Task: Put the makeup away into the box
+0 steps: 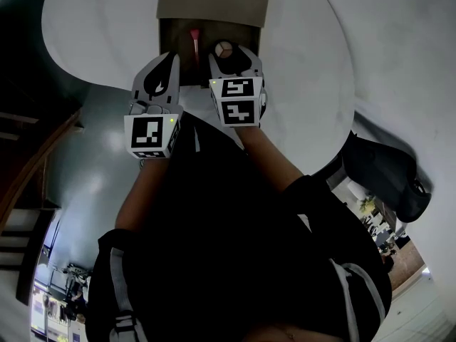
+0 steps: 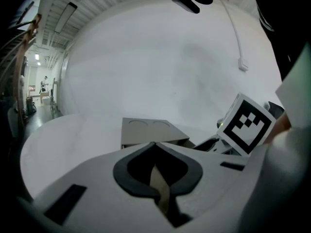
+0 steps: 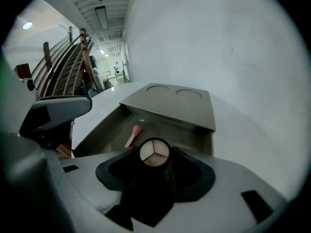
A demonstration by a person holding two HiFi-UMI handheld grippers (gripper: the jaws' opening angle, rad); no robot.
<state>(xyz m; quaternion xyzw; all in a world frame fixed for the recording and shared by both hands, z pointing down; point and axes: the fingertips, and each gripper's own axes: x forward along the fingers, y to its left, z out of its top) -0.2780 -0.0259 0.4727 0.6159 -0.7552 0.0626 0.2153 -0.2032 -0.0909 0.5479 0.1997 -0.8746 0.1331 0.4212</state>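
Note:
A tan box (image 1: 214,2) stands on the white round table (image 1: 313,63) with its drawer (image 3: 167,130) pulled out toward me. A pink makeup stick (image 1: 193,38) (image 3: 133,135) lies inside the drawer. My right gripper (image 1: 232,57) (image 3: 155,168) is shut on a dark round makeup pot (image 1: 224,49) (image 3: 155,151) with a three-toned top, and holds it just above the drawer's near end. My left gripper (image 1: 165,66) (image 2: 154,147) hovers beside the drawer's left wall, its tips together. Through its slit shows only a tan strip of the box (image 2: 150,127).
A dark bag (image 1: 385,173) hangs over the table's right edge. The table rim (image 1: 78,77) curves close at the left, with dark floor and a wooden stair rail (image 3: 63,62) beyond. A white cord (image 2: 241,64) hangs across the table from me.

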